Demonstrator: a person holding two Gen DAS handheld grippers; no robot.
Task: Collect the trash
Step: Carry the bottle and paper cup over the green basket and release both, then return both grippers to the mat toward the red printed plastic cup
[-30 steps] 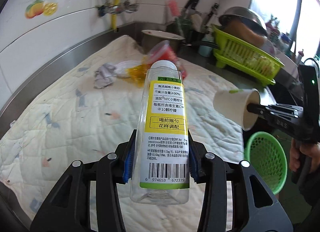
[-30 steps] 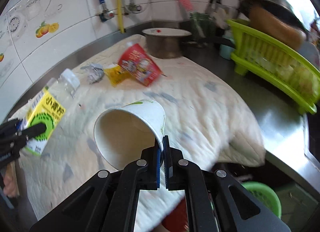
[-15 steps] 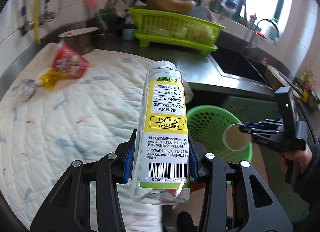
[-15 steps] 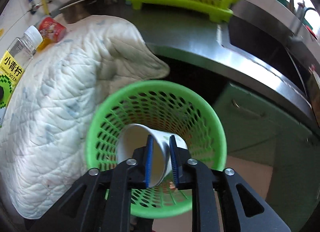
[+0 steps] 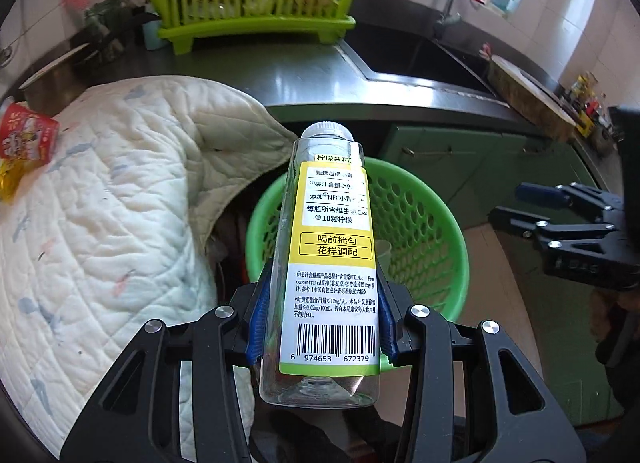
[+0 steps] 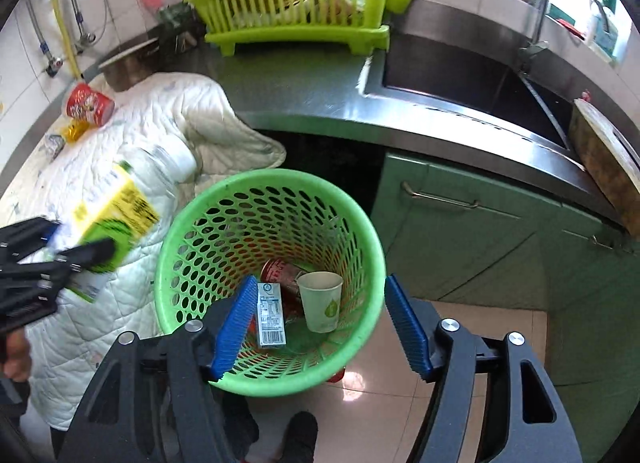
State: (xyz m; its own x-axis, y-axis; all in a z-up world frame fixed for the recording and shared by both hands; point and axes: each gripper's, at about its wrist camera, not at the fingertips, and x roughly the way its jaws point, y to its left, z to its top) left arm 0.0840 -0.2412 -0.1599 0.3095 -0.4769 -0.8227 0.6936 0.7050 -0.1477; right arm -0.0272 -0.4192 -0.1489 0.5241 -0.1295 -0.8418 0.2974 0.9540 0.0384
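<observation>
A clear plastic yellow-labelled bottle is clamped by the left gripper at frame centre; the right gripper is spread empty above the green perforated plastic basket.

Glossy clear plastic bottle, perforated green plastic basket, matt paper cup, quilted cloth.

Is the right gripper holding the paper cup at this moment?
No, the right gripper is open and empty, and the paper cup stands inside the green basket below it.
</observation>
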